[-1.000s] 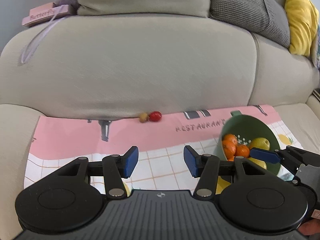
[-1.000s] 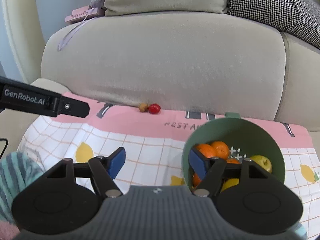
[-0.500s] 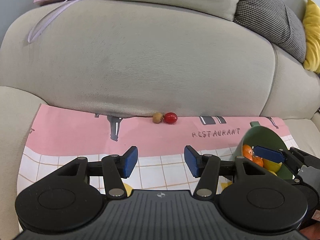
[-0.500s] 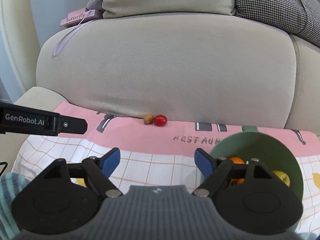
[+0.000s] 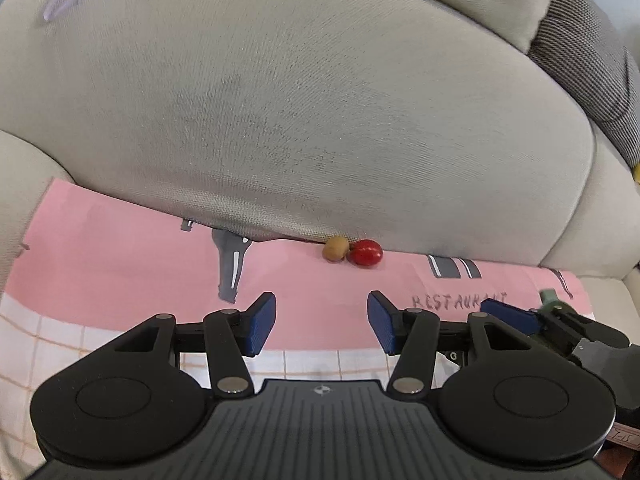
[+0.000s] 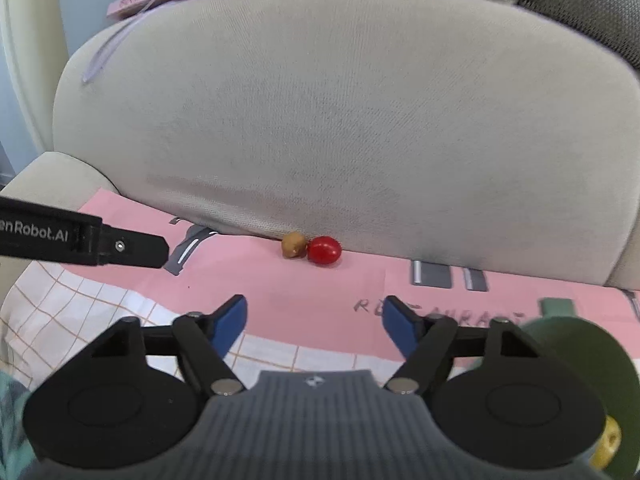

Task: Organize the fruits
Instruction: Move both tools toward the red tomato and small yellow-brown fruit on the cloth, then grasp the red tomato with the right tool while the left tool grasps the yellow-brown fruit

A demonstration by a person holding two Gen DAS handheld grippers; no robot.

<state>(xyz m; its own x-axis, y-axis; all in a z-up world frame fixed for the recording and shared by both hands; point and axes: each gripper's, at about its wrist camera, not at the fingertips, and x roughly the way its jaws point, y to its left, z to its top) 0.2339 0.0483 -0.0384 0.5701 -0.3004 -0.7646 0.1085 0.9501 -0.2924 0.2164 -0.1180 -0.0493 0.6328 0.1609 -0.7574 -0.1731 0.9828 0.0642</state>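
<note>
Sofa seat covered by a pink-and-white cloth (image 5: 120,264); its far edge runs under the bulging sofa back cushion (image 5: 300,100), which walls off everything from 10 to 2 o'clock. Open pink cloth lies between both grippers and that edge.

Left gripper (image 5: 322,322): jaws apart, just been closing a little, nothing between them. Right gripper (image 6: 314,326): jaws apart, just been closing from wider, nothing between them. Right gripper's finger also shows at 3 o'clock in the left view, left gripper's arm at 9 o'clock in the right view.

Red fruit (image 6: 324,251), small, smooth, glossy, and brown fruit (image 6: 294,244), small, dull, roundish, sit touching each other at 12 o'clock, tight against the cushion base, brown one on the left.

Green bowl (image 6: 580,344) at 4 o'clock in the right view, blurred, a yellow fruit (image 6: 606,444) showing at its lower edge.
</note>
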